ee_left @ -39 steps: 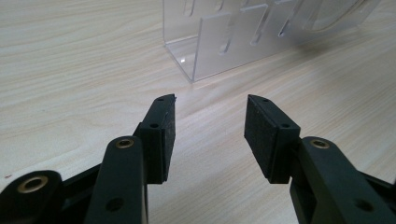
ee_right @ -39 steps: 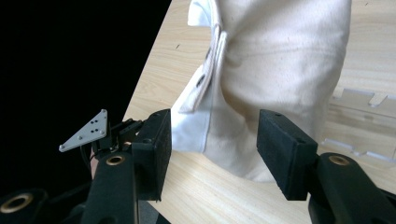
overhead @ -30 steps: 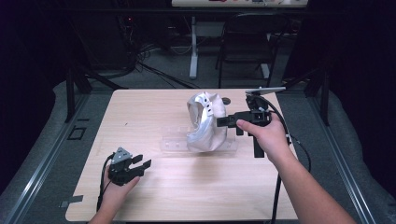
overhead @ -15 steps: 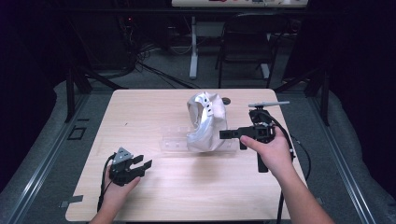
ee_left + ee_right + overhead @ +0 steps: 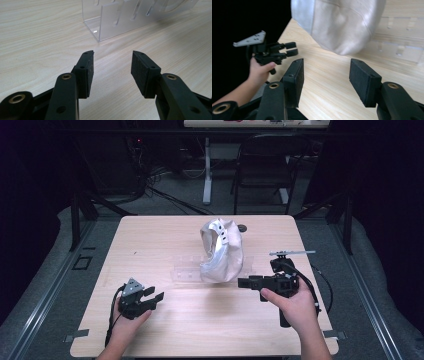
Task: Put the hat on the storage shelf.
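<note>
A crumpled silver bag (image 5: 221, 251) stands upright near the table's middle, resting on a clear acrylic rack (image 5: 186, 269) that lies flat on the wood. My right gripper (image 5: 243, 282) hovers just right of the bag's lower edge, pointing left, jaws open and empty. In the right gripper view the silver bag (image 5: 339, 25) hangs beyond the open right gripper (image 5: 325, 75), apart from its pads. My left gripper (image 5: 152, 298) rests at the near left, open and empty. In the left gripper view the left gripper (image 5: 112, 65) points at the clear rack's corner (image 5: 105, 22), a short way off.
The wooden table (image 5: 165, 232) ends just behind both hands. A small dark round thing (image 5: 242, 227) lies behind the bag. Beyond the far edge stand a dark chair (image 5: 262, 165) and a white table leg (image 5: 207, 170). The left hand's gripper (image 5: 274, 52) shows far off in the right gripper view.
My right gripper has drawn back from the bag's upper right side toward the near edge and come lower. The bag and the left gripper have stayed put.
</note>
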`<action>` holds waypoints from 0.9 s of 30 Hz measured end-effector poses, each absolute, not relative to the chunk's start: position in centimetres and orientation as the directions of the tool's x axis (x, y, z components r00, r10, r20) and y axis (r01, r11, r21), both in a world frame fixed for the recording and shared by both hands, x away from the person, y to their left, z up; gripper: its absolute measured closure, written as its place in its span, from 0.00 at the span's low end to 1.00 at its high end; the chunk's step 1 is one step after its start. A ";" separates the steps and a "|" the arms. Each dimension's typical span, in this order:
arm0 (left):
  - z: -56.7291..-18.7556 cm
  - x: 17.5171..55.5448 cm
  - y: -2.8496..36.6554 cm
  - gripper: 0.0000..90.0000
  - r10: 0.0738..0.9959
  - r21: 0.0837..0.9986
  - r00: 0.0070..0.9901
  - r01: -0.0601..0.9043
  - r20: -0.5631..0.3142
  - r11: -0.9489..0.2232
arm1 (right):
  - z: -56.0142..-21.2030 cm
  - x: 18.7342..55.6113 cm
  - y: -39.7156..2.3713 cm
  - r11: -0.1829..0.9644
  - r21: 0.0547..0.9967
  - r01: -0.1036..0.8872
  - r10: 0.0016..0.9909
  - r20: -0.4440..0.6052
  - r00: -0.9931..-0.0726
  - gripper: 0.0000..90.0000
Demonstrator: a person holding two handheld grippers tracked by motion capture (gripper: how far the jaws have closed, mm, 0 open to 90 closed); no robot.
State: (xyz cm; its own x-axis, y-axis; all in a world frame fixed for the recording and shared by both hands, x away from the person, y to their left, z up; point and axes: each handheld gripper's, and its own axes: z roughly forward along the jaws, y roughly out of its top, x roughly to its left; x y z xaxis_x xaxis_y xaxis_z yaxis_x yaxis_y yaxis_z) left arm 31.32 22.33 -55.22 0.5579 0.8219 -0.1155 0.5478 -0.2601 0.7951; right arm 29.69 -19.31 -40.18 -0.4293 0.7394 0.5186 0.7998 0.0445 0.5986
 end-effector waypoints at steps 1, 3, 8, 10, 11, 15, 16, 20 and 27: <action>-55.2 31.3 22.3 0.60 0.822 0.795 0.558 0.548 -0.115 -0.261 | -40.5 29.6 -19.3 0.038 0.597 0.801 0.743 0.519 -0.422 0.50; -55.2 31.3 22.3 0.60 0.821 0.795 0.559 0.547 -0.116 -0.261 | -41.1 29.4 -19.5 0.032 0.594 0.804 0.742 0.524 -0.418 0.50; -55.3 31.3 22.2 0.59 0.818 0.793 0.563 0.550 -0.118 -0.264 | -42.3 29.1 -20.3 0.004 0.586 0.810 0.736 0.547 -0.400 0.50; -55.3 31.3 22.1 0.59 0.815 0.793 0.568 0.547 -0.114 -0.270 | -42.4 29.0 -20.5 0.023 0.590 0.807 0.741 0.532 -0.411 0.50; -55.3 31.3 22.0 0.59 0.814 0.790 0.569 0.549 -0.114 -0.273 | -42.4 28.9 -20.6 0.016 0.595 0.804 0.741 0.533 -0.409 0.50; -55.3 31.2 21.9 0.59 0.810 0.790 0.577 0.545 -0.109 -0.282 | -43.0 28.5 -20.7 0.006 0.609 0.793 0.741 0.530 -0.413 0.50; -55.4 31.2 21.8 0.59 0.810 0.791 0.577 0.543 -0.108 -0.282 | -43.2 28.4 -20.8 0.009 0.611 0.792 0.744 0.525 -0.414 0.49; -55.4 31.2 21.6 0.59 0.805 0.791 0.584 0.540 -0.104 -0.290 | -43.8 28.2 -21.3 -0.007 0.621 0.784 0.747 0.524 -0.409 0.49; -55.5 31.2 21.2 0.58 0.798 0.787 0.594 0.538 -0.102 -0.300 | -45.5 28.9 -21.7 -0.020 0.618 0.786 0.774 0.507 -0.378 0.48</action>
State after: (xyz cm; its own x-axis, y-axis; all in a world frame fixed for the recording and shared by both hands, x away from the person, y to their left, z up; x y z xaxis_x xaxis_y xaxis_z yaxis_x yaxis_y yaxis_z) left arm 31.22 21.25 -55.55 0.5941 0.7979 -0.1016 0.5383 -0.3005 0.7874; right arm 28.86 -21.73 -45.45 -0.3784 0.7744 0.5070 0.7861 -0.0204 0.6178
